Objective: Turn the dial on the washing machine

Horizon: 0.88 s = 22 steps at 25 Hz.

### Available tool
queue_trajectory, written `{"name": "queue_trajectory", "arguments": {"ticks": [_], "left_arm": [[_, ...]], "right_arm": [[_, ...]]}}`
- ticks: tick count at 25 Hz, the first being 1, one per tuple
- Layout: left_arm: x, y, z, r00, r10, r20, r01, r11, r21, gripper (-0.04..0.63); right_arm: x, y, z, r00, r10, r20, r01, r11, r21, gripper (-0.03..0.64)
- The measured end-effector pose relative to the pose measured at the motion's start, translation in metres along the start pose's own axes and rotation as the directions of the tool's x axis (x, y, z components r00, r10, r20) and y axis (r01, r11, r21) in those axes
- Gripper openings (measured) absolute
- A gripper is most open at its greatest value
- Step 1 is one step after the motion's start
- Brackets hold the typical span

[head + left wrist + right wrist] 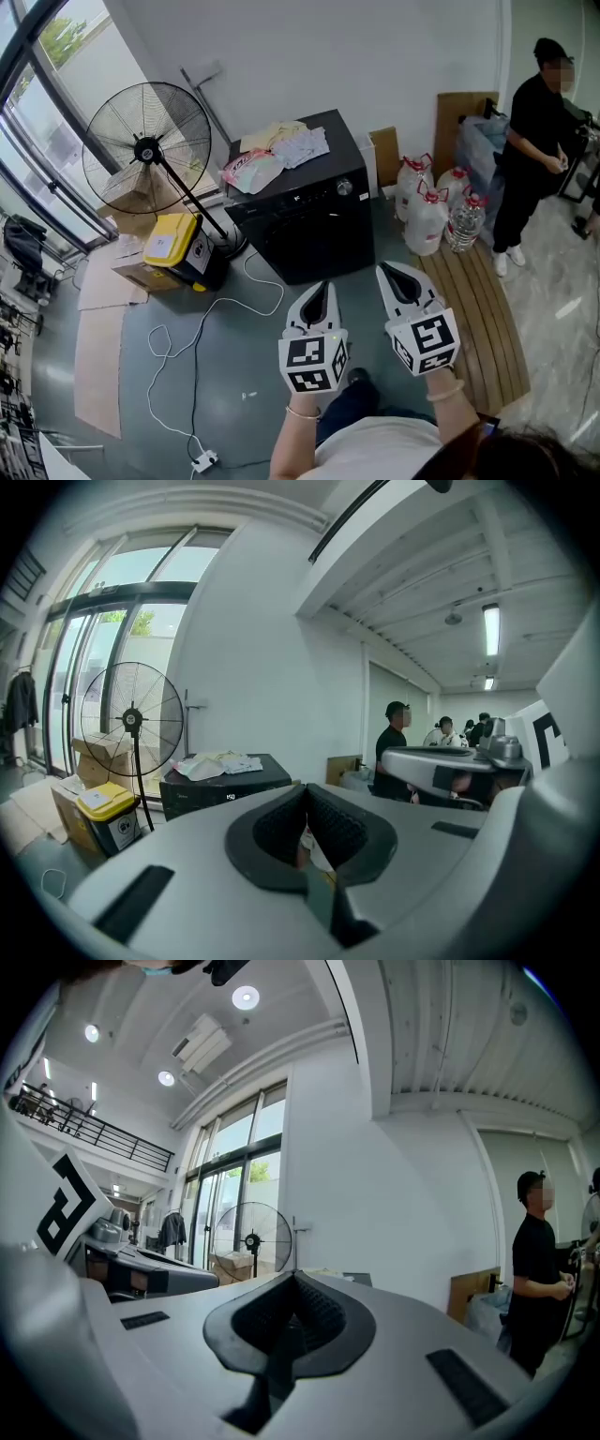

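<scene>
No word or number could be read anywhere. The black washing machine (309, 225) carried a small pale mark low on its front panel, seen in the left gripper view, too small to make out. The yellow bin (171, 239) had a white sticker on its lid and a round emblem on its side, both illegible. A packet (251, 171) on top of the machine showed pink and red print, blurred. The water bottles (427, 220) bore red labels, unreadable. The cube (312, 363) on the left claw (322, 287) and the cube (427, 342) on the right claw (386, 272) showed black-and-white square marker patterns, not letters
</scene>
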State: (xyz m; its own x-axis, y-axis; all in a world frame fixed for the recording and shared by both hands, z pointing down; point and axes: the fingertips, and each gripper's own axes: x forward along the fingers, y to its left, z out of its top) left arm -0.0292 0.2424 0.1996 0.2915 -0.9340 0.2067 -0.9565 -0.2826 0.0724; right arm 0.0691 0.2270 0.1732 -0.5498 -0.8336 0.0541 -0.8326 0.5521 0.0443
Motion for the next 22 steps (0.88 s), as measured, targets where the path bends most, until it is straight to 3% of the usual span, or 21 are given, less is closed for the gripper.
{"name": "queue_trajectory", "arguments": {"ticks": [12,22], "left_arm": [[0.056,0.055,0.009,0.999,-0.035,0.007,0.035,0.999,-0.035,0.018],[0.097,0.084,0.015,0.997,-0.073,0.0,0.073,0.996,-0.057,0.018]], "right_arm": [[0.073,-0.015,-0.002,0.999,-0.043,0.029,0.04,0.994,0.106,0.021],[0.119,-0.016,-0.005,0.997,-0.068,0.023,0.067,0.996,0.053,0.021]]}}
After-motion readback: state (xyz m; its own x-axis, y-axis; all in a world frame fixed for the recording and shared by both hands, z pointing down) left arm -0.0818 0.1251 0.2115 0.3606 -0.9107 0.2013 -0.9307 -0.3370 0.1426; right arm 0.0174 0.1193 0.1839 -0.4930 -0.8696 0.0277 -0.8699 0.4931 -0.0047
